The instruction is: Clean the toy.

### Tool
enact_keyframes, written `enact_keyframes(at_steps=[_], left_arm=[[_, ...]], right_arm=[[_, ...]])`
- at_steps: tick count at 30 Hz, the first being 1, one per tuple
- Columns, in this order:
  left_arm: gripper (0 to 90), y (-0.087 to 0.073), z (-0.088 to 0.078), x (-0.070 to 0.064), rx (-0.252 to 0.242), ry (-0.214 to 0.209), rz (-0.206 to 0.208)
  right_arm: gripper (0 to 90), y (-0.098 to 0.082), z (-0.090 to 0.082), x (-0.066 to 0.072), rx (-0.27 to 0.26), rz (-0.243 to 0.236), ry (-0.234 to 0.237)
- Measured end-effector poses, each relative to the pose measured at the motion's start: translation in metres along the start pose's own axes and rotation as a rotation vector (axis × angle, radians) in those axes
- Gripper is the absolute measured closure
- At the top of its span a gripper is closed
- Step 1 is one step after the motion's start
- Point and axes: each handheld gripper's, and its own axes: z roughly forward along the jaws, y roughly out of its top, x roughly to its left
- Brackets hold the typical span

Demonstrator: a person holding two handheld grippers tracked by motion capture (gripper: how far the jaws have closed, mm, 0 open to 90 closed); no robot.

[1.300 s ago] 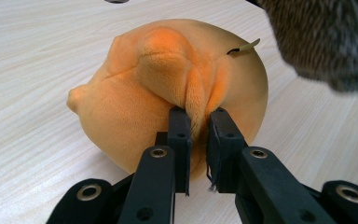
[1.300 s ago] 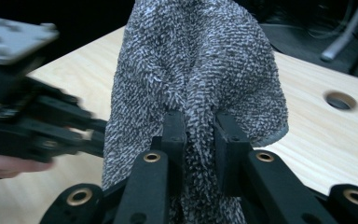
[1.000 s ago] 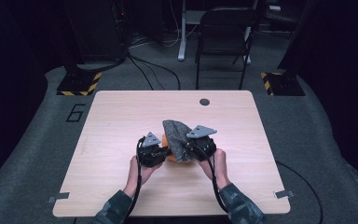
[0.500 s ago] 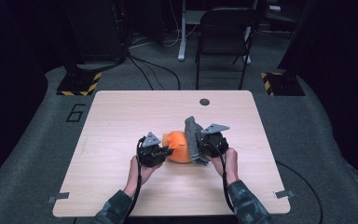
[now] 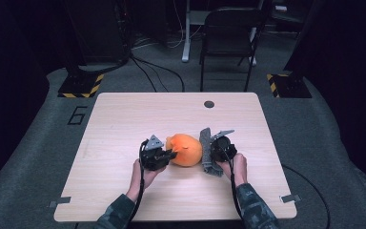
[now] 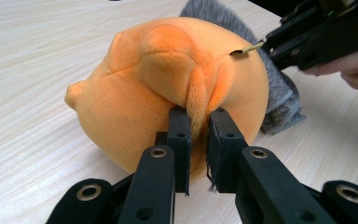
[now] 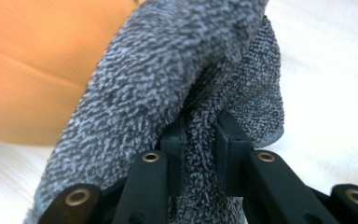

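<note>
Evidently clamped: left gripper (image 6: 197, 122) on a fold of the round orange plush toy (image 5: 185, 149), mid-table toward the near edge, to anchor it; right gripper (image 7: 200, 135) on the grey fuzzy knit sock (image 5: 207, 151), touching it, likely for peeling clear.

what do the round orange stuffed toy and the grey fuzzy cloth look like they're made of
The round orange stuffed toy looks like short-pile plush: matte, velvety, with sewn seams, and it puckers where the jaws pinch it. The grey fuzzy cloth looks like looped terry or microfibre, with a nubby pile and a bound edge; the fibre itself can't be told.
</note>
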Motion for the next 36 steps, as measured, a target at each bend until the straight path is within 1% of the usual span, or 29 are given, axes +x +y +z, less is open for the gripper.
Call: enact_keyframes(at_steps=[2,3,4,5,6,8,9,10,11,12,14,15,16,17,18,19,20,23,24,25,26,28,29,30,31,32,33,35,36], left_arm=[[80.3,0.0,0.0,0.001,0.0,-0.004,-0.003],[80.3,0.0,0.0,0.001,0.001,-0.005,-0.002],[80.3,0.0,-0.001,0.001,0.001,-0.005,-0.002],[80.2,0.0,-0.001,0.001,0.001,-0.005,-0.002],[80.2,0.0,-0.001,0.001,0.0,-0.004,-0.006],[80.1,0.0,-0.001,0.001,0.0,-0.004,-0.005],[80.0,0.0,-0.001,0.001,0.0,-0.004,-0.005],[80.0,0.0,0.0,0.001,0.0,-0.004,-0.003],[80.0,0.0,-0.001,0.002,0.001,-0.002,0.008],[79.9,0.0,0.0,0.001,0.0,-0.003,0.006],[79.8,0.0,0.0,0.001,-0.002,-0.001,0.001],[79.8,0.0,0.0,0.001,-0.002,-0.001,0.003],[79.7,0.0,0.0,0.001,-0.002,-0.001,0.003],[79.6,0.0,0.0,0.001,-0.002,-0.001,0.003],[79.4,0.0,0.0,0.001,-0.002,-0.001,0.002],[79.2,0.0,0.0,0.001,-0.002,-0.001,0.003],[78.9,0.0,0.0,0.001,-0.002,-0.001,0.003],[77.2,0.0,0.0,0.001,0.004,0.001,0.009],[76.1,-0.001,0.0,0.0,0.005,0.003,0.009],[76.1,-0.001,0.0,0.001,0.007,0.006,0.021],[73.5,-0.001,0.0,0.001,0.007,0.009,0.02],[68.9,-0.001,0.0,0.001,0.009,0.01,0.017],[66.3,-0.001,-0.001,0.0,0.016,0.02,0.028],[63.1,-0.001,-0.001,0.0,0.016,0.02,0.028],[60.1,-0.001,-0.002,-0.002,0.026,0.04,0.056],[57.8,-0.001,-0.002,-0.002,0.026,0.04,0.056],[57.8,-0.001,-0.002,-0.003,0.036,0.053,0.076],[52.1,-0.002,-0.003,-0.005,0.056,0.082,0.112],[52.1,-0.002,-0.002,-0.006,0.061,0.086,0.118]], right_arm=[[75.5,0.0,0.002,-0.002,0.007,0.006,0.009],[75.7,0.002,-0.003,-0.002,-0.013,-0.001,-0.005],[75.7,0.003,-0.007,-0.002,-0.029,0.005,-0.006],[75.7,0.003,-0.007,-0.002,-0.029,0.005,-0.006],[75.7,0.006,-0.019,-0.004,-0.073,0.017,-0.012],[75.7,0.009,-0.034,-0.008,-0.137,0.035,-0.009],[75.7,0.01,-0.042,-0.009,-0.163,0.048,-0.003],[75.7,0.011,-0.05,-0.011,-0.195,0.039,0.008],[75.7,0.012,-0.057,-0.011,-0.224,0.053,0.017],[75.7,0.013,-0.064,-0.01,-0.253,0.061,0.025],[75.7,0.016,-0.076,-0.006,-0.31,0.068,0.052],[75.7,0.016,-0.076,-0.006,-0.31,0.068,0.052],[75.7,0.018,-0.08,-0.003,-0.333,0.066,0.064],[75.7,0.02,-0.082,0.001,-0.351,0.059,0.079],[75.6,0.023,-0.082,0.013,-0.366,0.027,0.108],[75.6,0.024,-0.08,0.018,-0.359,0.018,0.111],[75.5,0.025,-0.075,0.023,-0.332,-0.001,0.112],[75.5,0.025,-0.055,0.034,-0.274,-0.032,0.094],[75.5,0.024,-0.05,0.035,-0.268,-0.035,0.087],[75.5,0.024,-0.05,0.035,-0.268,-0.035,0.087],[75.6,0.024,-0.046,0.033,-0.269,-0.035,0.081],[75.6,0.024,-0.046,0.033,-0.273,-0.031,0.08],[75.6,0.024,-0.045,0.033,-0.272,-0.029,0.073],[75.6,0.024,-0.044,0.034,-0.272,-0.024,0.072],[75.6,0.024,-0.044,0.034,-0.268,-0.026,0.074],[75.6,0.024,-0.044,0.034,-0.268,-0.026,0.074],[75.6,0.025,-0.043,0.034,-0.271,-0.029,0.071],[75.6,0.026,-0.042,0.033,-0.268,-0.033,0.064],[75.6,0.026,-0.042,0.033,-0.268,-0.033,0.064]])
